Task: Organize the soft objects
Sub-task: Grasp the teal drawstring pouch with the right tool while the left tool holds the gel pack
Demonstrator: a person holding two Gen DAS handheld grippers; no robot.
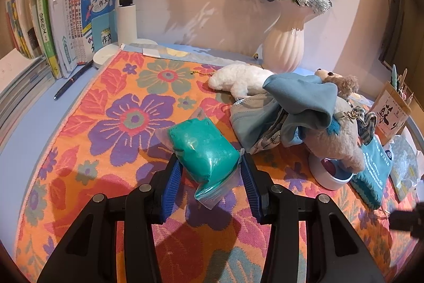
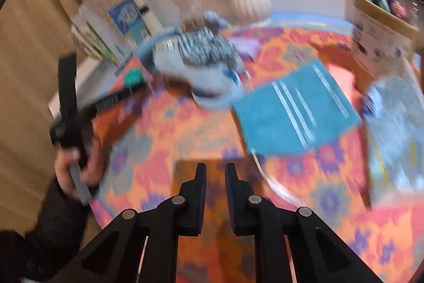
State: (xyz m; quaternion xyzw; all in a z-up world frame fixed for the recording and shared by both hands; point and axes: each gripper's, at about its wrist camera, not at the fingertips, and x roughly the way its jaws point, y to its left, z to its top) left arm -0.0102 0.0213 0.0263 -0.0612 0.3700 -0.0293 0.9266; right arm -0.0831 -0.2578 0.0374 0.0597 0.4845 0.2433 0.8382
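- Left wrist view puts my left gripper [image 1: 209, 163] on a teal soft pack in a clear bag [image 1: 204, 150]: both blue pads press its sides, and the bag's tail hangs down between the fingers above the floral cloth [image 1: 111, 123].
- Just beyond that pack, to its right, lies a heap of soft things: a white plush [image 1: 238, 80], a blue cloth [image 1: 302, 100] draped over a beige teddy bear [image 1: 336, 134], and a grey-blue garment [image 1: 251, 118] under them.
- The bear rests on a small white bowl [image 1: 334, 177]; I cannot tell what else is in it. A white ribbed vase [image 1: 283, 47] holds blue and white flowers, and a wooden pen holder [image 1: 392, 108] at the right edge holds pens.
- Right wrist view is badly blurred. My right gripper [image 2: 216, 171] has its jaws nearly together with nothing between them, hovering over bare cloth, well apart from the heap.
- Only this view shows a teal flat pouch with white lines [image 2: 296, 110] laid fully open to sight, and the person's hand [image 2: 79, 169] in a dark sleeve gripping the other tool's handle.
- Only the left view shows the books [image 1: 66, 17] standing at the left wall and a pen [image 1: 71, 81] lying beside them.
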